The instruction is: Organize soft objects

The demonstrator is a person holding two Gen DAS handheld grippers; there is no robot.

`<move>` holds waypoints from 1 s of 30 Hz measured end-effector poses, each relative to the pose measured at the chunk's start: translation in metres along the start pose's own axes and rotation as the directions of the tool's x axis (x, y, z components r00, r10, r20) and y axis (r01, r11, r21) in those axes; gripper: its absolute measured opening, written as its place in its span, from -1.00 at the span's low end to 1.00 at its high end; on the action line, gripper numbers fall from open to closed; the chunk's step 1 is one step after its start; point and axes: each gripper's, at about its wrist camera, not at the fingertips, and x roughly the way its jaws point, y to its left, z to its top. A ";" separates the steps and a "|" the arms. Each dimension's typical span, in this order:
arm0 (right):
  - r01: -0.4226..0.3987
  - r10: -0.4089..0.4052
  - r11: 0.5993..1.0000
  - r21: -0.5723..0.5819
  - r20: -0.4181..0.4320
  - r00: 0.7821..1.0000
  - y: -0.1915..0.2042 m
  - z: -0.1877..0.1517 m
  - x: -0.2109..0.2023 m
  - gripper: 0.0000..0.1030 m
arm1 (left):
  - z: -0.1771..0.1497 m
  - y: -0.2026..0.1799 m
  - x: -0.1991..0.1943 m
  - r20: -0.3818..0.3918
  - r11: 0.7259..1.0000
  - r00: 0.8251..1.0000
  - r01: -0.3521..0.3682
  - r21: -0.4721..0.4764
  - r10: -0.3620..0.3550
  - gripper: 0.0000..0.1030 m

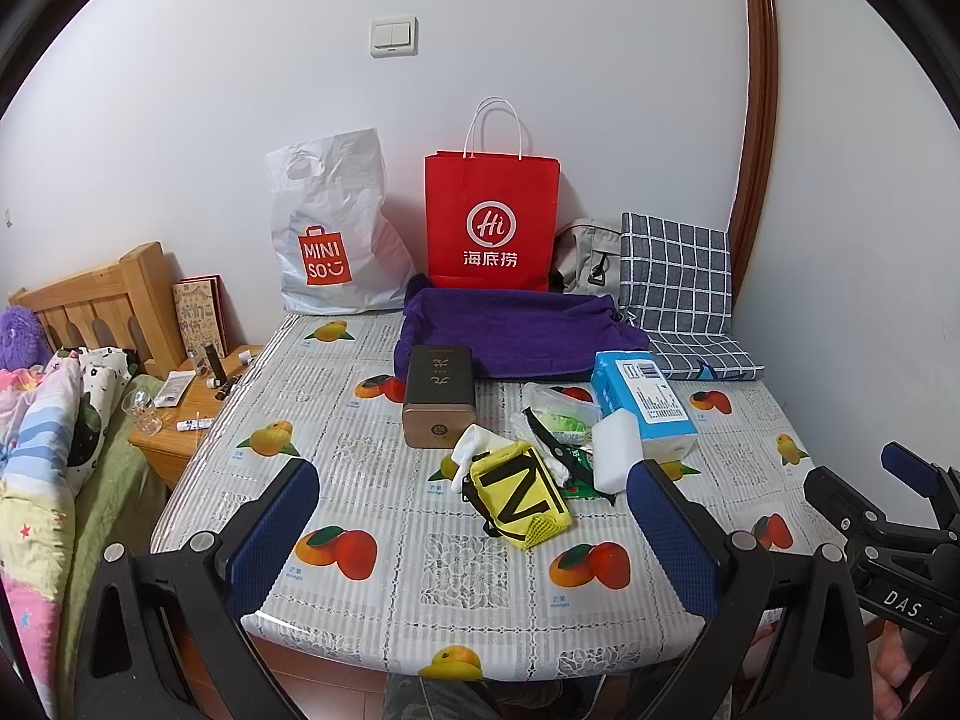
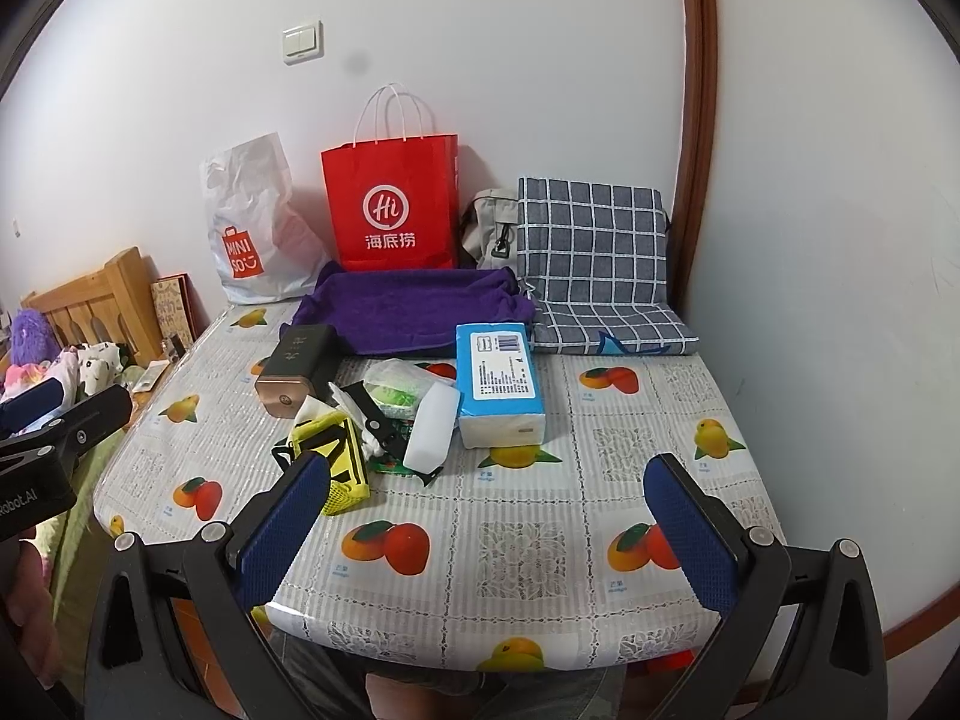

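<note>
A pile of small items lies mid-table: a yellow pouch (image 1: 517, 495) (image 2: 336, 468) with black stripes, a white sponge block (image 1: 615, 450) (image 2: 431, 429), a blue-and-white tissue pack (image 1: 645, 402) (image 2: 498, 384), a clear bag with green contents (image 1: 561, 414) (image 2: 396, 387) and a white cloth (image 1: 471, 453). A purple towel (image 1: 516, 330) (image 2: 414, 309) lines an open tray behind them. My left gripper (image 1: 474, 480) stands open over the near table, the pouch between its fingers' line. My right gripper (image 2: 486, 477) is open too, just short of the pile, holding nothing.
A dark box with a copper end (image 1: 437, 399) (image 2: 297, 369) lies left of the pile. At the wall stand a white MINISO bag (image 1: 336, 234), a red paper bag (image 1: 491, 222), a grey bag (image 1: 591, 258) and a checked cushion (image 1: 684, 288). A bed and nightstand (image 1: 174, 414) sit left.
</note>
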 end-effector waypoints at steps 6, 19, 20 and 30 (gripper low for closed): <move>-0.002 0.002 1.000 0.001 0.005 1.000 0.000 0.001 -0.001 1.00 | 0.000 0.000 0.000 -0.001 1.000 1.000 -0.001 0.000 0.001 1.00; -0.002 0.002 1.000 0.001 0.008 1.000 0.001 0.001 -0.002 1.00 | 0.000 0.000 0.000 0.000 1.000 1.000 0.000 0.001 0.000 1.00; -0.003 0.003 1.000 0.000 0.008 1.000 0.001 0.001 -0.002 1.00 | 0.000 0.000 -0.001 0.000 1.000 1.000 0.000 0.000 0.000 1.00; -0.002 0.002 1.000 -0.001 0.013 1.000 0.002 0.001 -0.004 1.00 | -0.001 0.000 -0.001 0.000 1.000 1.000 0.000 0.001 0.000 1.00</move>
